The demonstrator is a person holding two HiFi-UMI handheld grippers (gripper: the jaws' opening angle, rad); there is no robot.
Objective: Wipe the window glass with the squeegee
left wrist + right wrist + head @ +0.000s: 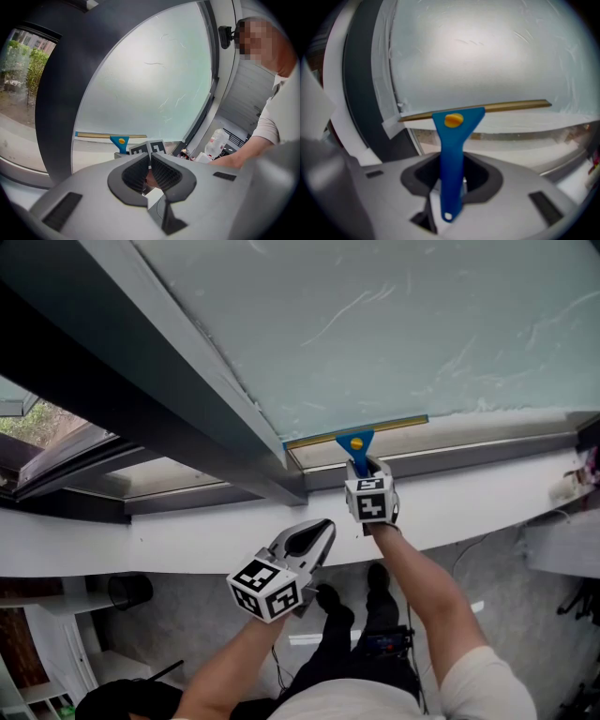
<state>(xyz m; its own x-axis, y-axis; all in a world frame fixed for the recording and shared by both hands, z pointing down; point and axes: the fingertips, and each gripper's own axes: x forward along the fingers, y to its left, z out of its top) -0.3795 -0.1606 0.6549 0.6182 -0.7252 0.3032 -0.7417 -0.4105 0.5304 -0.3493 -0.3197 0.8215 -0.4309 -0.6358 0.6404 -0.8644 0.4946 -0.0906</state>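
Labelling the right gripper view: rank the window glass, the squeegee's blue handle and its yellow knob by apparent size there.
1. window glass, filling most of the view
2. blue handle, enlarged by its nearness
3. yellow knob, clearly smallest

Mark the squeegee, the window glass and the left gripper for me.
squeegee point(452, 140), right gripper view, on its blue handle.
window glass point(394, 324), head view, on the frosted pane.
left gripper point(149, 160), left gripper view, where its closed jaw tips meet.
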